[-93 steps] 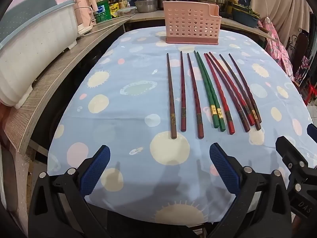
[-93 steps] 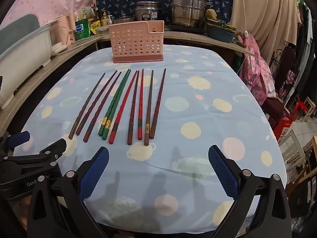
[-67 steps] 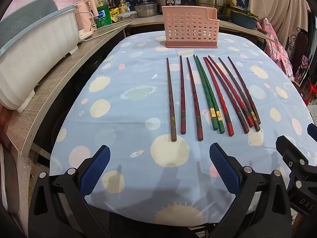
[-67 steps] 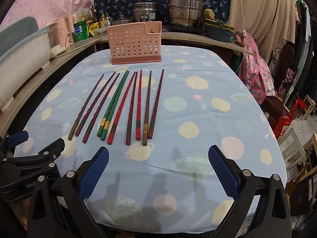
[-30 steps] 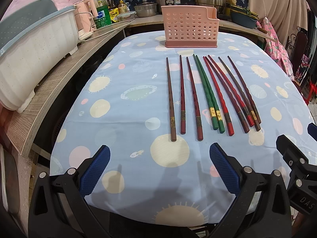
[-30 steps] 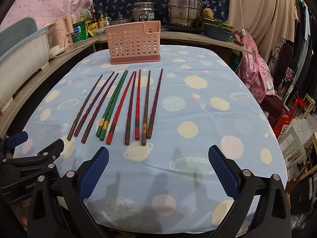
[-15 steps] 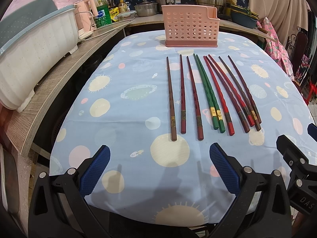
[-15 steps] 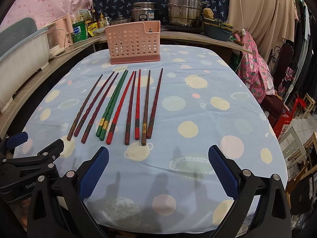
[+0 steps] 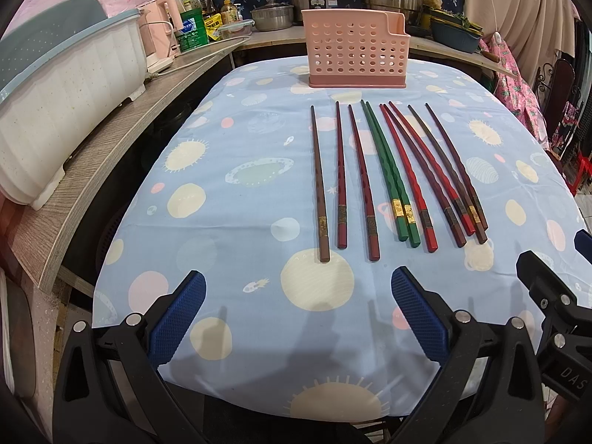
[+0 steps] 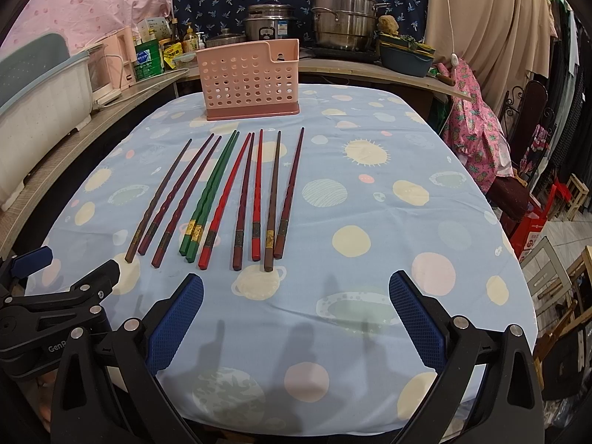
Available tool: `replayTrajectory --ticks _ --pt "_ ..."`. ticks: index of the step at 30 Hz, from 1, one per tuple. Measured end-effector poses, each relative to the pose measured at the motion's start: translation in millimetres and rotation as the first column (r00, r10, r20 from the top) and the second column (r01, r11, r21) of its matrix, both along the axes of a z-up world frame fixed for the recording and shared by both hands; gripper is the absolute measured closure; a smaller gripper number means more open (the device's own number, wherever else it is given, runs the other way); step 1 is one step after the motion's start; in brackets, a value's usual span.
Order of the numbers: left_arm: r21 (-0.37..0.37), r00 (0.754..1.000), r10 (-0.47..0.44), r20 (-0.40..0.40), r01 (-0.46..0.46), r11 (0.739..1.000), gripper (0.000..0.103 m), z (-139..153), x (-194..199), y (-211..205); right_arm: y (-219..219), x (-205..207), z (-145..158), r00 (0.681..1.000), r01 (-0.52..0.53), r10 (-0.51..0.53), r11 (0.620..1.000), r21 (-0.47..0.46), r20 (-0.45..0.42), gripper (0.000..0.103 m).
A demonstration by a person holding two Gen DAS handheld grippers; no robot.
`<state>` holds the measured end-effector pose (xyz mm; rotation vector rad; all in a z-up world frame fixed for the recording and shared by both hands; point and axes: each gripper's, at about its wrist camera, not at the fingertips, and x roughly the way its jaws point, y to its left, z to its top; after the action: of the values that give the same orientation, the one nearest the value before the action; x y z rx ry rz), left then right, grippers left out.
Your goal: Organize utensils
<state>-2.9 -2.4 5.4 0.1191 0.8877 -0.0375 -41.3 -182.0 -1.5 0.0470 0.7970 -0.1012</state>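
Both tools (image 9: 296, 310) (image 10: 294, 310) gape, empty.

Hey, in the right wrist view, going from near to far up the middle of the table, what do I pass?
right gripper → row of chopsticks → pink perforated utensil holder → steel pots on the back counter

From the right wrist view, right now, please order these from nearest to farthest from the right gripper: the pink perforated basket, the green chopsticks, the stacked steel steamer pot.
1. Green chopsticks: on the tablecloth, ahead and left of the right gripper, whose jaws are open.
2. Pink perforated basket: at the table's far end.
3. Stacked steel steamer pot: on the counter behind the table.
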Motion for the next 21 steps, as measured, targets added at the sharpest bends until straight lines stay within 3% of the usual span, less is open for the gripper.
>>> replayTrajectory --ticks 21 --pt "0.000 1.000 0.000 0.000 0.000 1.000 0.007 -0.2 -0.1 -0.2 -0.9 -0.1 0.0 1.000 -0.001 0.001 1.000 -0.003 0.002 0.007"
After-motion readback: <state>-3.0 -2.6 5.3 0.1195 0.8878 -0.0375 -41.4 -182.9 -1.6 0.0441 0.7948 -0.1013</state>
